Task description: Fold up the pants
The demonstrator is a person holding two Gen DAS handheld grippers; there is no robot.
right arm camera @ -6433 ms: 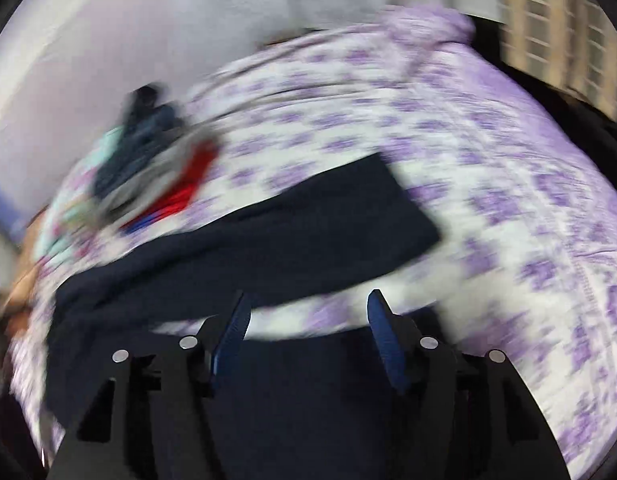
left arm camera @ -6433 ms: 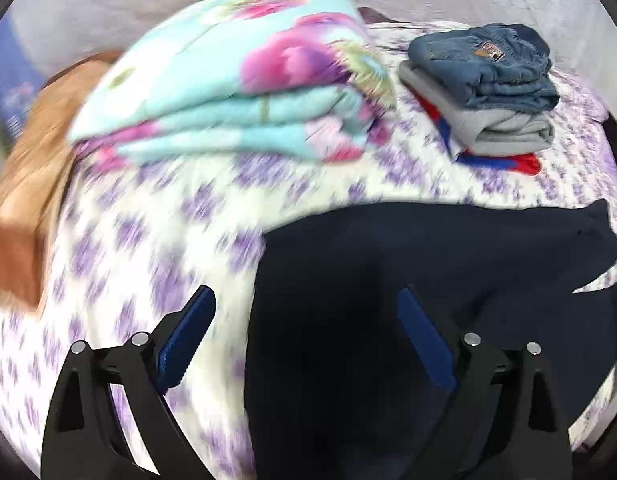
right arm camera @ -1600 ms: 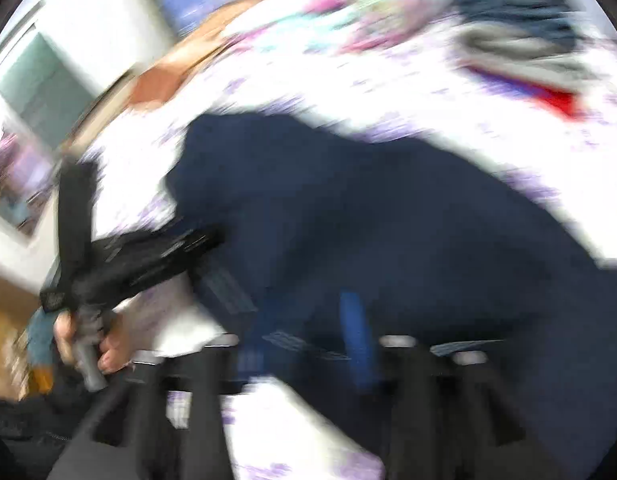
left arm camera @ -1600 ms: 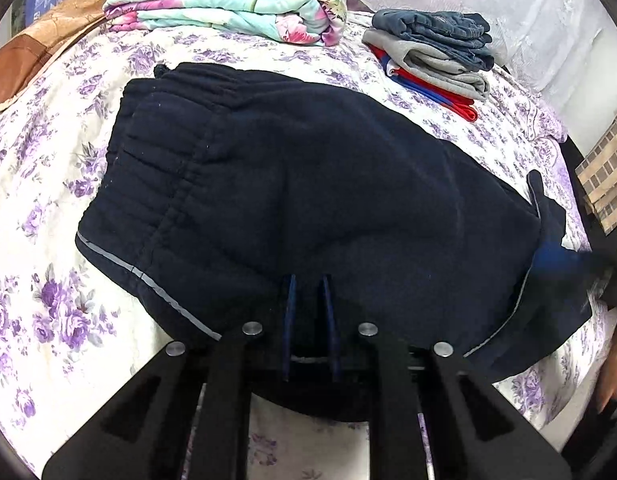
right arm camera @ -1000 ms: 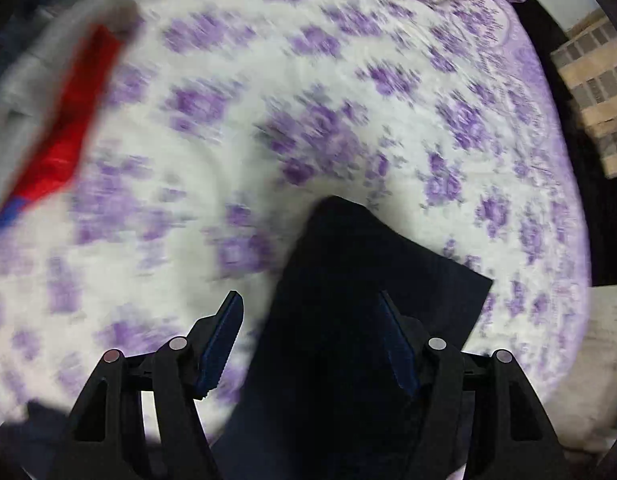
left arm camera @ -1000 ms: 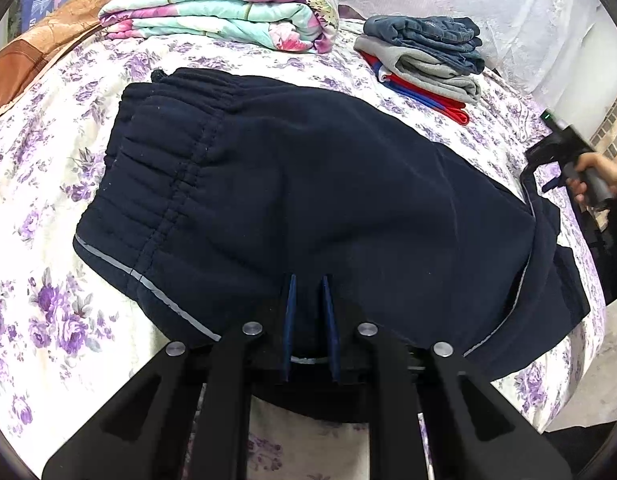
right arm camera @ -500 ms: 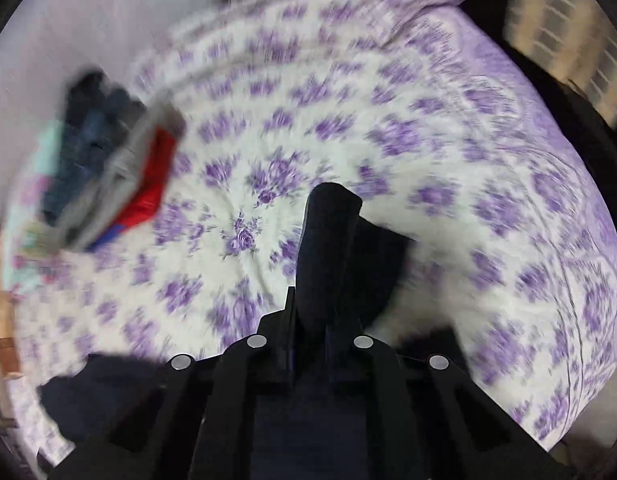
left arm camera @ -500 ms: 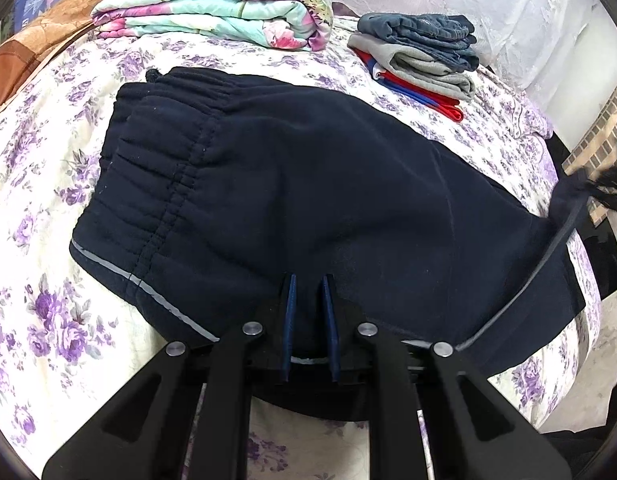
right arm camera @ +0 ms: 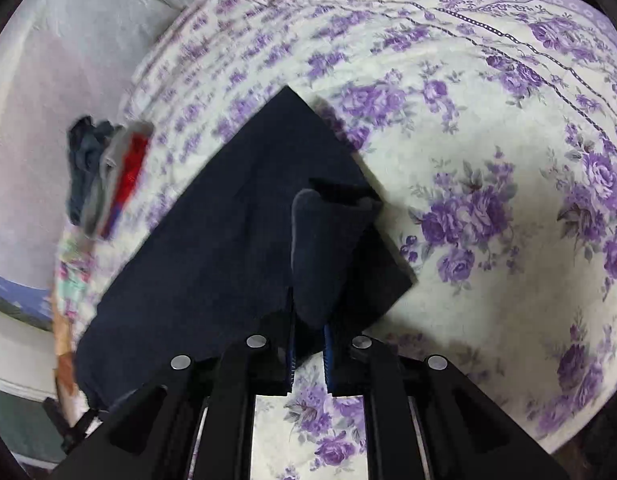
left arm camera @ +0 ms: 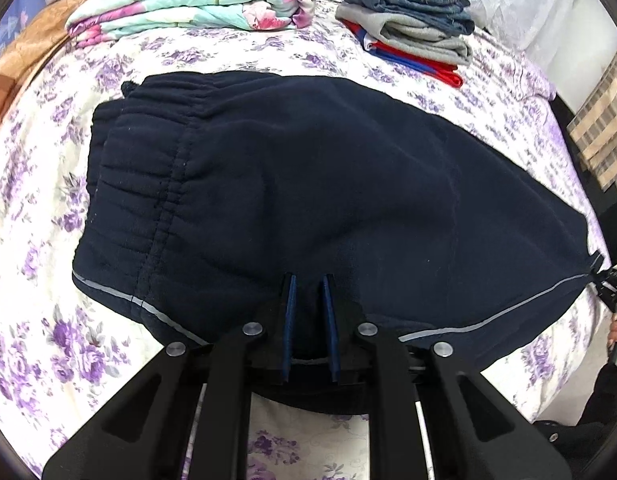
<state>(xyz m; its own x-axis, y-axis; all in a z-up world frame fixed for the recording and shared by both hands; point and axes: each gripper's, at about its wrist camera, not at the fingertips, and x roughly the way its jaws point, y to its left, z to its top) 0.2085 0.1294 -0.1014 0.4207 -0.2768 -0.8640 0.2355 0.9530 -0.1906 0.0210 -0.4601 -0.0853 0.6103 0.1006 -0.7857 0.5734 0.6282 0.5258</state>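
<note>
The pants (left arm camera: 308, 184) lie flat on the bed (left arm camera: 36, 312), legs stacked, waistband on the side away from the right tongs (right arm camera: 308, 344). A second ago those tongs were open over the hem; now they pinch it, lifted, probably for folding toward the waistband. The left tongs (left arm camera: 308, 320) stay clamped on the near edge, held low

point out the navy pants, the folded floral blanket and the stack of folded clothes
navy pants (left arm camera: 308, 184), left wrist view, middle of the dark fabric
folded floral blanket (left arm camera: 196, 0), left wrist view, its turquoise folds
stack of folded clothes (left arm camera: 412, 16), left wrist view, between the denim and grey layers
</note>
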